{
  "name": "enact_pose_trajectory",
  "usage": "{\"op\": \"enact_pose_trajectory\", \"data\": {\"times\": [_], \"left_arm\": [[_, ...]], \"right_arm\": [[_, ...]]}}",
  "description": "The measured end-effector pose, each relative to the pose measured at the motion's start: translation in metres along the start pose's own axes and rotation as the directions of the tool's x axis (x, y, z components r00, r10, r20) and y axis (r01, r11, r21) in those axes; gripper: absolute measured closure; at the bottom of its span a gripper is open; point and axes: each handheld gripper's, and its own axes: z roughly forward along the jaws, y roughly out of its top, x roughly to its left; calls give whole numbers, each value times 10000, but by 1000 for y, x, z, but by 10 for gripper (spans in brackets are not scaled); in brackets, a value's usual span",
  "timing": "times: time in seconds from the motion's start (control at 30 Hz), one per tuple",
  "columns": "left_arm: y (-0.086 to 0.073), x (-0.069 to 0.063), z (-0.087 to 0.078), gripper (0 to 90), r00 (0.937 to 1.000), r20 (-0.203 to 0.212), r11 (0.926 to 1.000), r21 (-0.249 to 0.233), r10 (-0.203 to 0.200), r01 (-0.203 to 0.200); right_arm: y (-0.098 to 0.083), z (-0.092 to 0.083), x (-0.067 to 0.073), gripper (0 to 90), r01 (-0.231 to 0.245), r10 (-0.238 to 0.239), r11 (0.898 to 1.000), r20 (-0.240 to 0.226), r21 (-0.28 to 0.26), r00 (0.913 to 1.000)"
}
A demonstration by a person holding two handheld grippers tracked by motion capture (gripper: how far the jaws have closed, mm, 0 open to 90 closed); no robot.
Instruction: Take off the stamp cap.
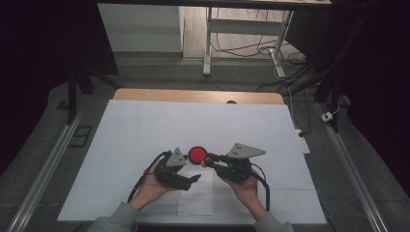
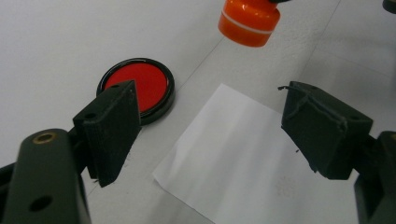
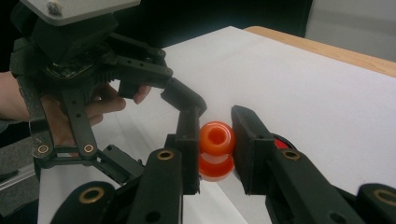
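Right gripper [image 3: 215, 149]: clamped on the orange stamp [image 3: 215, 150], which I held in the air just beside the red ink pad [image 1: 197, 154].
Left gripper [image 1: 186, 177]: my jaws stood apart, holding nothing, hovering over the near paper slip [image 2: 243, 158].
Progress: stamp picked up; I judged inking and pressing onto the slip were yet to come, though a faint mark on the slip left me unsure.
Farther off: white sheet covered the tabletop [image 1: 145, 121]; wooden edge [image 1: 193, 95] beyond.
Obstacles: none but my own left gripper, close to the stamp's path.
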Motion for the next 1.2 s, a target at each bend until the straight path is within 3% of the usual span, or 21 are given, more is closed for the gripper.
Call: {"op": "enact_pose_trajectory", "data": {"times": [0.53, 1.2], "left_arm": [[7, -6, 7, 211, 9999, 68, 9999, -40, 127, -127], [13, -9, 16, 330, 9996, -136, 9996, -140, 251, -253]], "right_arm": [[-1, 2, 1, 719, -1, 2, 10000, -44, 52, 10000], [-2, 5, 2, 719, 14, -13, 9999, -85, 127, 10000]]}}
